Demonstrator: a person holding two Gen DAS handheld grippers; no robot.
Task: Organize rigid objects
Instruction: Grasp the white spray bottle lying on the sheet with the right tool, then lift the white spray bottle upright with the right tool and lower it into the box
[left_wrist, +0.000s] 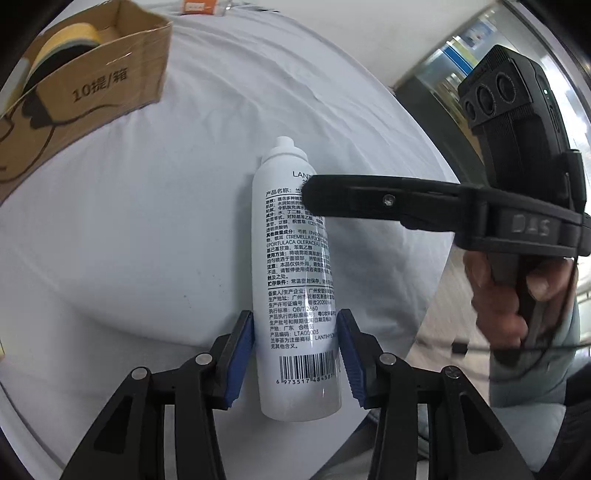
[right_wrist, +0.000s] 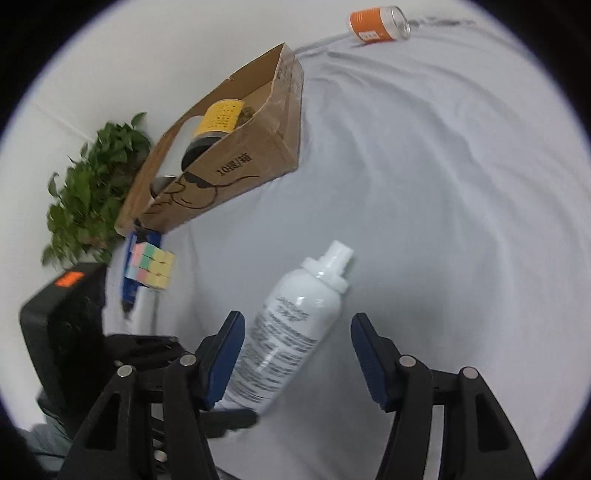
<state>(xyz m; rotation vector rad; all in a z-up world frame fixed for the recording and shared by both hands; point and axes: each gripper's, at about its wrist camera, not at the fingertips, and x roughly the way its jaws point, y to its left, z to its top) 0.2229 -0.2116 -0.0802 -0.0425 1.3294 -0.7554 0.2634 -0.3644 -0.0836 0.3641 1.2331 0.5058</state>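
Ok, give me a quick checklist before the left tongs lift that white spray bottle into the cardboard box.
1. Spray bottle lies between the left tongs pads: ok.
2. Pads pressing on bottle: cannot tell; they sit at its sides, contact unclear.
3. Right tongs clear of bottle: not ok; one finger crosses over it.
4. Cardboard box open on top: ok.
5. Room in box: cannot tell; a yellow-labelled container already sits inside.

- The spray bottle (left_wrist: 295, 280) before me is white, with black print and a black barcode.
- The cardboard box (right_wrist: 251, 162) is brown with a black line drawing.
- My left hand-held gripper (left_wrist: 295, 354) is black with blue pads (left_wrist: 240, 358).
- The cube (right_wrist: 151, 267) shows pastel pink, green and yellow squares.
- The can (right_wrist: 378, 24) is orange.
- The desk (right_wrist: 443, 221) cloth is white.
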